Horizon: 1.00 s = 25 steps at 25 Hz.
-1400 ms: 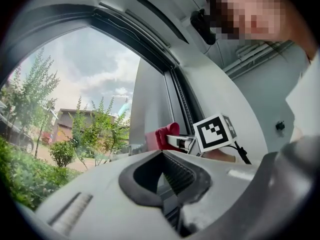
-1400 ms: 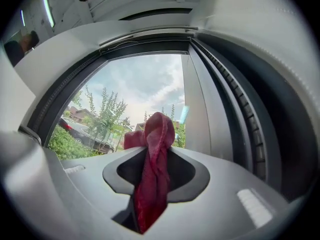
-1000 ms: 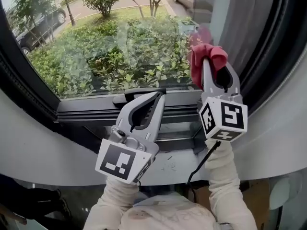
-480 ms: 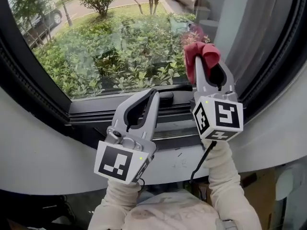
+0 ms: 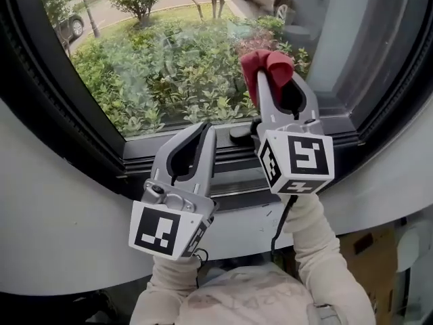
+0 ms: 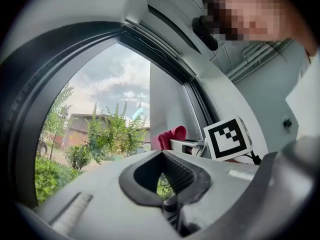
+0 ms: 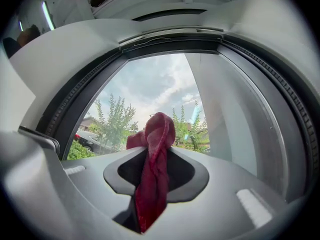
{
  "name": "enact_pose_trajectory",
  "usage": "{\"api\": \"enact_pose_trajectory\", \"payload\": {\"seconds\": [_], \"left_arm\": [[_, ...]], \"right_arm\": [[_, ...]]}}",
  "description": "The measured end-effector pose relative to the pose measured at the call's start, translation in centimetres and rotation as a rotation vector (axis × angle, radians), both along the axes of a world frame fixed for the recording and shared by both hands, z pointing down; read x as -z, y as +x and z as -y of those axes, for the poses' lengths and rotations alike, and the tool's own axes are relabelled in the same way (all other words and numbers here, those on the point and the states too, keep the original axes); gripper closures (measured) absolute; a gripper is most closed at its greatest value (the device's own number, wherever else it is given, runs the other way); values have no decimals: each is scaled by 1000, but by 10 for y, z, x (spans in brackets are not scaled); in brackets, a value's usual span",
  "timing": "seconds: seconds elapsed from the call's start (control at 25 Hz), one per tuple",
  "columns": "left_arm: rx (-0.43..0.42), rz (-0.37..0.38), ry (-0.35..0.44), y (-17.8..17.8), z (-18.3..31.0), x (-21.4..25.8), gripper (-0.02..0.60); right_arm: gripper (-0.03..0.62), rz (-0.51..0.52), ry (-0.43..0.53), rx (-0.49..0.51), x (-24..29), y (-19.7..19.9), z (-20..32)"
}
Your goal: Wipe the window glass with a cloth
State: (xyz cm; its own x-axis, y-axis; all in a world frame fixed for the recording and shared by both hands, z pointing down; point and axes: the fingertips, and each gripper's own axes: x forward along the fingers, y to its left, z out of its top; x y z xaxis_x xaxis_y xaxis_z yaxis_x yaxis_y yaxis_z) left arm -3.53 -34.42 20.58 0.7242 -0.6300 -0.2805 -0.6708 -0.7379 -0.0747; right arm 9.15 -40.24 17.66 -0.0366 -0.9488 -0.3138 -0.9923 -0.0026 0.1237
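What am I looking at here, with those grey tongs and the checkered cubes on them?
There is no robot here. A person holds a hand-held gripper in each hand, and the marker cubes are part of the grippers. The head view comes from a camera on the person's head, looking down at a window. The other two views come from cameras riding on each gripper, looking along its fingers. The right gripper has its fingers shut on a red cloth, held up in front of the window. Whether the cloth touches the window is unclear. The left gripper is shut and empty, low by the sill.
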Motion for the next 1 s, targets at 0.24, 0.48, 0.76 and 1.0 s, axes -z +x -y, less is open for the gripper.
{"api": "enact_pose_trajectory", "payload": {"seconds": [0.24,0.48,0.76,1.0], "left_arm": [[28,-14,-3,-40,4,1,581],[54,-29,-3,-65,6,1,581],[58,-22,-25,-63,5,-8,581],[40,-25,-36,-42,2,-12,581]], "right_arm": [[468,-30,-5,45,4,-57,9],[467,-73,0,60,4,-85,15],[464,-114,-24,63,-17,-87,15],[459,-146,-28,19,-16,-48,8]]}}
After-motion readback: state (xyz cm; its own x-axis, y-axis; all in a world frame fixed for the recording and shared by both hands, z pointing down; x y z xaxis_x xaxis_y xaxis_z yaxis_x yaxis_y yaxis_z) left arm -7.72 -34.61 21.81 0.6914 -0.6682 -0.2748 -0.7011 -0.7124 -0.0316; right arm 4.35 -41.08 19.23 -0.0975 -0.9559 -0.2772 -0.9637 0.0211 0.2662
